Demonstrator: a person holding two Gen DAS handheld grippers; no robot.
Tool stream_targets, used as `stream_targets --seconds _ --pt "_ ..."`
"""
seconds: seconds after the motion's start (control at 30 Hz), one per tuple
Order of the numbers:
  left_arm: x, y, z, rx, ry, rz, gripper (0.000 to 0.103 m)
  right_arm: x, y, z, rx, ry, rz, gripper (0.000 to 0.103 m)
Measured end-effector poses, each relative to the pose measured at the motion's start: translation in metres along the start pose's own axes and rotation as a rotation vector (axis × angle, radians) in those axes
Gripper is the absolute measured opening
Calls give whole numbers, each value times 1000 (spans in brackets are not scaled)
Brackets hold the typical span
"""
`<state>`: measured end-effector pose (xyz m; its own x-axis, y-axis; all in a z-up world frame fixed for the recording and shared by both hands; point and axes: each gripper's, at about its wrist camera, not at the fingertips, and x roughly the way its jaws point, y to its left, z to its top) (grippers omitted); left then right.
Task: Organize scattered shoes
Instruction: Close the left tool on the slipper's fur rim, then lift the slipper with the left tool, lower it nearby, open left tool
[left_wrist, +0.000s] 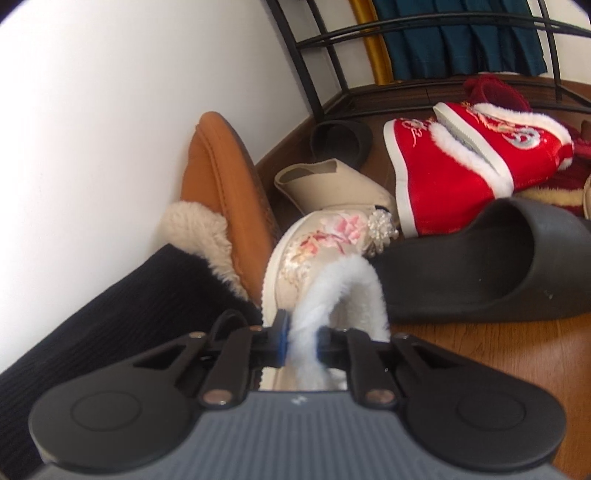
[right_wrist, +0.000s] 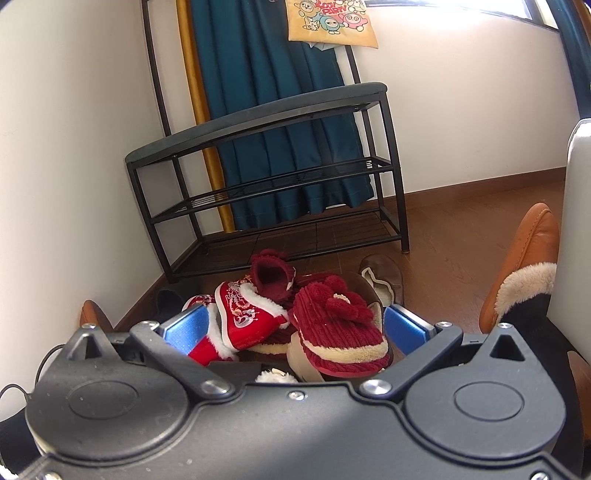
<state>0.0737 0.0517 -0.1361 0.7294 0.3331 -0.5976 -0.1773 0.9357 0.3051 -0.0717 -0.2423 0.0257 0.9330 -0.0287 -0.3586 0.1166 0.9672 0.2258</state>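
The left gripper (left_wrist: 300, 345) pinches the white fur rim of the flowered shoe (left_wrist: 325, 240). The shoe stretches away from the fingers, toe pointing to the pile on the floor. The right gripper (right_wrist: 295, 326) is wide apart, holding nothing, facing the shoe rack (right_wrist: 266, 173) behind the pile.

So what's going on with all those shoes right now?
Left hand-held gripper shut on floral shoe's white fur trim. Right hand-held gripper open, empty. Rack bare; black slide alongside.
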Motion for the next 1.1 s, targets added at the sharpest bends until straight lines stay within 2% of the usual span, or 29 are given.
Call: stream_targets --seconds 0.07,0.17,0.3,0.5,0.6,0.73,0.9,0.97,1.1 --pt "-7 4 3 -20 -13 -10 6 -2 2 0 -4 -3 4 103" --pt "-18 9 9 -35 -37 -62 5 -5 6 0 -8 -7 11 103" --pt "-35 12 16 -72 -39 -194 6 -12 12 5 -31 -14 32 103" --pt "-60 16 19 -55 -76 -303 5 -12 20 8 -136 4 36 103" --pt "-77 15 10 -24 -93 -351 6 -13 26 10 -175 20 43 103" --pt "-94 5 -14 -6 -44 -432 6 -13 30 10 -183 22 40 103" --pt "-98 -8 -29 24 -22 -484 6 -15 36 5 -170 33 52 103" --pt "-91 -11 -34 33 -17 -488 6 -14 37 3 -174 44 55 103" --pt "-65 -7 -40 3 44 -469 6 -11 34 0 -173 64 52 103"
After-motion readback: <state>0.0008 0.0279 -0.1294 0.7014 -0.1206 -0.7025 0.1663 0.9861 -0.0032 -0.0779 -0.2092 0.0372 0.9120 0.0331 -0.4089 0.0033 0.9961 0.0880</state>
